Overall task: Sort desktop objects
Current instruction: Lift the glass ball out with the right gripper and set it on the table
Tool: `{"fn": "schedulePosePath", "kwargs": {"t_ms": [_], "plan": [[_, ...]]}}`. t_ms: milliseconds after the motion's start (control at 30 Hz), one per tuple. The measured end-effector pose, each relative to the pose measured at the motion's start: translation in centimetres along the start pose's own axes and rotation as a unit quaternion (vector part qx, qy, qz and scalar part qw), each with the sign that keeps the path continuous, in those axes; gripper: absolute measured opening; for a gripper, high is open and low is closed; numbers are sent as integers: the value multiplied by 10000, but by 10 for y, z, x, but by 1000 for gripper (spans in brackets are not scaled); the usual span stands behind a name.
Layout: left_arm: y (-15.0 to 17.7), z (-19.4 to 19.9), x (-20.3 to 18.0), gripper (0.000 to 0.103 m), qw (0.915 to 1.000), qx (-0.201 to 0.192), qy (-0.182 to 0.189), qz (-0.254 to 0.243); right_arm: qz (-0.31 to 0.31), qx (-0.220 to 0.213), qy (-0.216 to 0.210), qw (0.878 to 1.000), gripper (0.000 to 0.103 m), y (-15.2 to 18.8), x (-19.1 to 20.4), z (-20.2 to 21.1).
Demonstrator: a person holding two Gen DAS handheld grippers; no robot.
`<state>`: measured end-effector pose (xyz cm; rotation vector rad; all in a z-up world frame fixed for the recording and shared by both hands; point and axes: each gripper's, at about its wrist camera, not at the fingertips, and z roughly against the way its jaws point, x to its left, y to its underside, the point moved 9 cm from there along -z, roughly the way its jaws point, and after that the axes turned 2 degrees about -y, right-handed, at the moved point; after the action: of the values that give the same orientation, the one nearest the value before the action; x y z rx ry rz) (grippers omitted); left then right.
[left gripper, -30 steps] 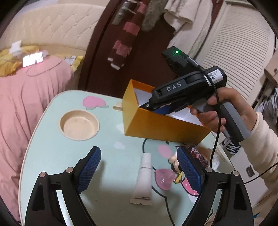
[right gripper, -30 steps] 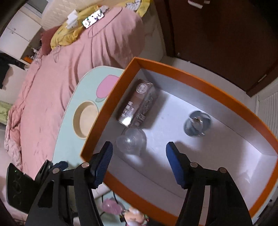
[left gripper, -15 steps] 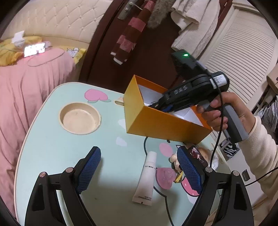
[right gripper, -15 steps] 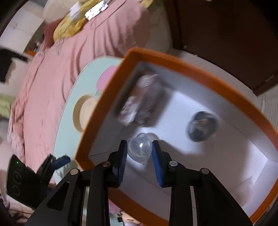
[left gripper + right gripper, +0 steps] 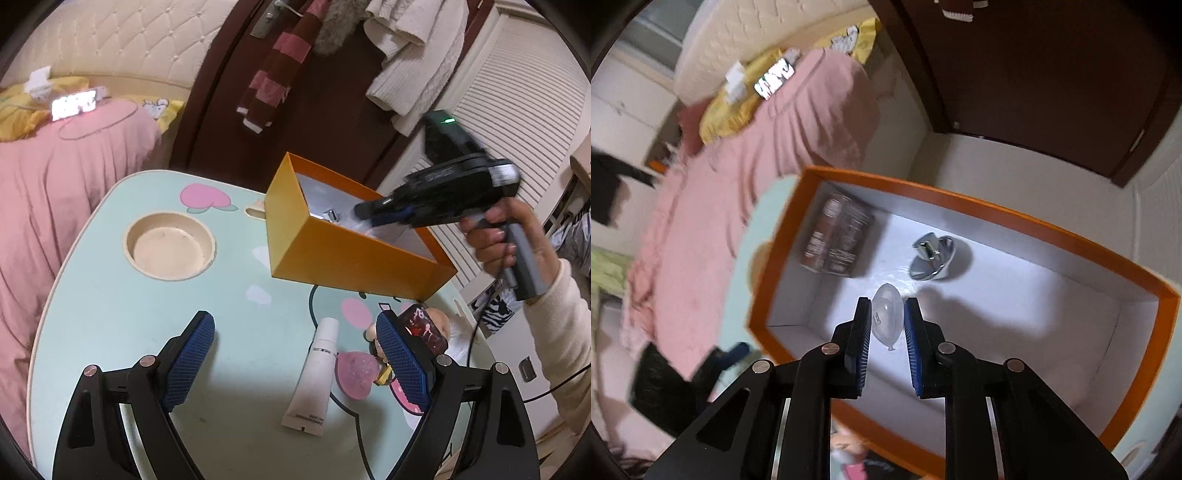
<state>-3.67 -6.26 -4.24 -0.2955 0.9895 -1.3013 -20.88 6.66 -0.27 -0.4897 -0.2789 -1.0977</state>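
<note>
A pale green table (image 5: 110, 295) with cartoon prints and a round recessed cup holder (image 5: 170, 247) fills most of the left wrist view, with a pink bed (image 5: 55, 177) beyond its left edge. On the far right part of the table stands an open orange box (image 5: 351, 258) with a white inside. In the right wrist view the box holds a dark brown carton (image 5: 836, 236) lying along its left wall and a shiny metal piece (image 5: 932, 258) near the middle of the floor.

The right gripper (image 5: 886, 314), held over the box by a hand (image 5: 495, 236), is closed on a clear plastic capsule (image 5: 886, 317); its blue pads (image 5: 862, 332) press the capsule from both sides, above the white floor of the box and near the metal piece.

The left gripper (image 5: 295, 343) hangs above the near part of the table with its jaws spread wide and nothing between them. On the table, between its fingers but closer to the right one, lies a white tube (image 5: 314, 376), cap pointing toward the box. Just right of the tube lies a translucent pink heart-shaped piece (image 5: 356, 373), and beside that a small doll figure (image 5: 439, 321), partly hidden behind the right finger, with a dark red object (image 5: 424, 325) against it.
</note>
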Motion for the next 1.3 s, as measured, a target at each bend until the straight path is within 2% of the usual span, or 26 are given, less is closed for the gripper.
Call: {"fn": "schedulePosePath", "kwargs": {"t_ms": [133,300,367,500,633,800,967,1000,1067,1167,1300], "plan": [[1,-1,2,89,9999,67,27,103,81,-479,-315,9983,19,17,11,47],[2,0,-2,89,10000,51,7,51,92,-777,-492,9957,19,72,17,85],[2,0,-3,89,10000,46,-15,2,-43,-799,-487,9956,19,97,13,85],[4,-2,-5,89,10000,67,-46,-16,-293,-574,-289,9975,19,146,5,57],[7,-4,-6,89,9999,96,-68,-39,-615,-544,-388,9959,19,173,-6,33],[10,-7,-8,89,9997,115,-163,-159,-792,-827,-453,9924,23,175,-21,28],[10,-8,-7,89,9997,154,-150,-133,-900,-1229,-653,9862,48,174,-23,46],[10,-8,-7,89,9997,136,-155,-137,-889,-1368,-674,9843,51,173,-23,53],[6,-4,-11,89,9998,55,-97,-181,-871,-1694,-724,9790,62,172,-24,66],[-5,3,-24,89,9995,-56,51,-318,-806,-2214,-724,9691,64,172,-22,83],[-37,9,-56,89,9966,-144,229,-778,-568,-2688,-400,9607,64,171,-17,87]]}}
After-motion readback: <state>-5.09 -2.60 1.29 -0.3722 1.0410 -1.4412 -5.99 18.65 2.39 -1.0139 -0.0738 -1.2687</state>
